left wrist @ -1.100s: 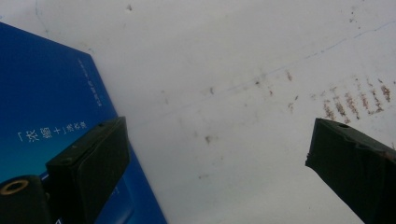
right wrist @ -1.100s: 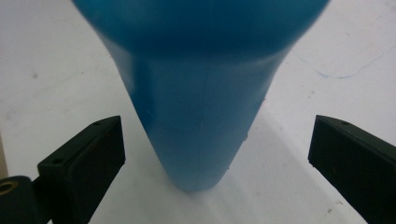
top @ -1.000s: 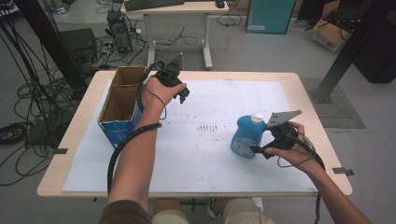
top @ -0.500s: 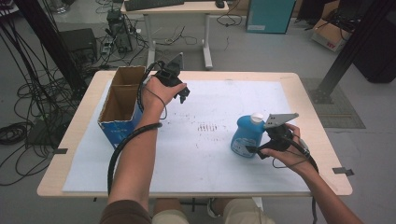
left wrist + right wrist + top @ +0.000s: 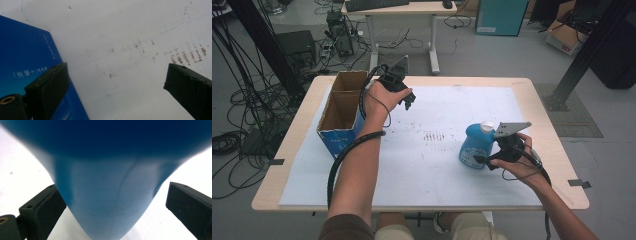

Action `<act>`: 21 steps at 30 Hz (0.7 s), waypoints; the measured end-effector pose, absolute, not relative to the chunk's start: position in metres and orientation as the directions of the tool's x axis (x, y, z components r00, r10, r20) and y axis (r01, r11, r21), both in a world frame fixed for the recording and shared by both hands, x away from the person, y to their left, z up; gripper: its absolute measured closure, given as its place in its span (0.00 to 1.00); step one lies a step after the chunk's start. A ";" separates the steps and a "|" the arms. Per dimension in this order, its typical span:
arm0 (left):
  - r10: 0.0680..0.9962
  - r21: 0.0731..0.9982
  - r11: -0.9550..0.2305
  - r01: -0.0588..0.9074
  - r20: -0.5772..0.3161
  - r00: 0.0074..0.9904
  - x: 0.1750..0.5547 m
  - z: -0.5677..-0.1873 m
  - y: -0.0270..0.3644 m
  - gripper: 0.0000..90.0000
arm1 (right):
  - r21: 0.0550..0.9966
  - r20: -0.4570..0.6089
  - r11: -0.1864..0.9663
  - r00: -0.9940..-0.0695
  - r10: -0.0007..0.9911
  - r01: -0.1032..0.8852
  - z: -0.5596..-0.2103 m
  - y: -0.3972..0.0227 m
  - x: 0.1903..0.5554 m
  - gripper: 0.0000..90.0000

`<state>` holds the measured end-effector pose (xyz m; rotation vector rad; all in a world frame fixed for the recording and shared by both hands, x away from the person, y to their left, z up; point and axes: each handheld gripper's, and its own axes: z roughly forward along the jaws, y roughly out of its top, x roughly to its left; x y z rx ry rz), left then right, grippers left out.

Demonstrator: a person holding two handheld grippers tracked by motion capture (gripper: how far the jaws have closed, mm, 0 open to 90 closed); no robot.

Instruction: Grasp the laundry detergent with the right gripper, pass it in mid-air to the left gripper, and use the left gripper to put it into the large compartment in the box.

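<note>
A blue plastic bottle [image 5: 473,146] with a white cap stands upright on the white-covered table [image 5: 432,175], right of the middle. My right gripper [image 5: 482,160] is open, and its jaws stand on either side of the bottle's lower body. In the right gripper view the bottle [image 5: 107,170] sits between the jaws of the right gripper [image 5: 116,195]; one jaw is close against it and the other is a little apart. My left gripper [image 5: 408,102] hovers open and empty over the table beside a cardboard box [image 5: 339,140]. The left gripper [image 5: 116,75] holds nothing between its jaws.
The open-topped box has blue sides [image 5: 25,62] and two compartments, and stands at the table's left edge. Brownish smudges [image 5: 434,136] mark the white sheet near the centre. Beyond the table stand a desk [image 5: 402,10], cables and equipment on the floor.
My right gripper has edged slightly left, so that its jaws reach further around the bottle. The bottle and the left gripper have stayed put.
</note>
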<state>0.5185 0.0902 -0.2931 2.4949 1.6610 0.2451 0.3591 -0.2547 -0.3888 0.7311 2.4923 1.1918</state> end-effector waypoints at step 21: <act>0.923 0.206 -0.383 0.900 0.062 0.379 0.518 -0.292 0.092 0.07 | 0.793 -0.041 0.529 -0.839 0.543 0.304 -0.390 -0.252 0.357 0.03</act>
